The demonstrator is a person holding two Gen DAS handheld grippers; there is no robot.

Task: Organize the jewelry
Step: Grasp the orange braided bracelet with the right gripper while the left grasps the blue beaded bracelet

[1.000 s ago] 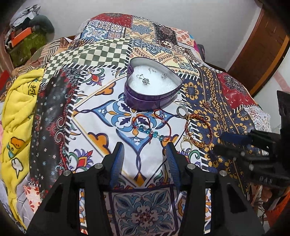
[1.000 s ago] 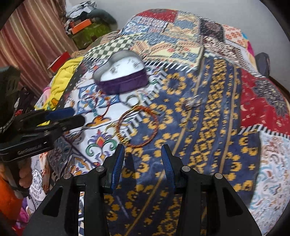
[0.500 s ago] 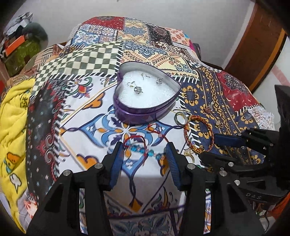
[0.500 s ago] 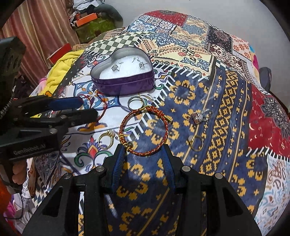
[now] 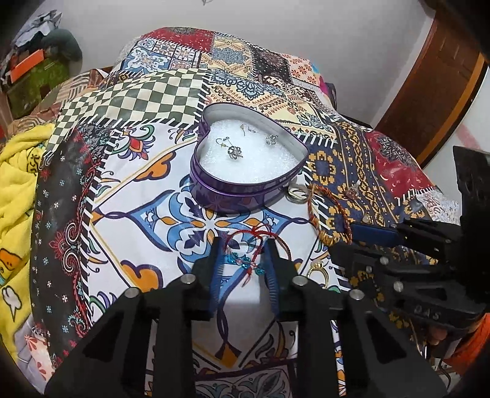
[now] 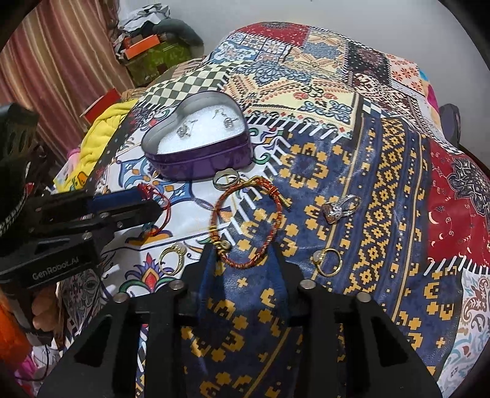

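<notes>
Red cord strung with blue beads, the thread bracelet lies limp and light on the patterned bedspread near the heart-shaped tin, between the open left gripper fingers, best pinched at its knotted cord; the right gripper gapes wide around the braided bangle

Bedroom corner with a patchwork-covered bed

A patchwork bedspread covers the bed below a plain white wall. A brown wooden door stands at one side, striped reddish curtains at the other, beside cluttered boxes and a yellow cloth.
</notes>
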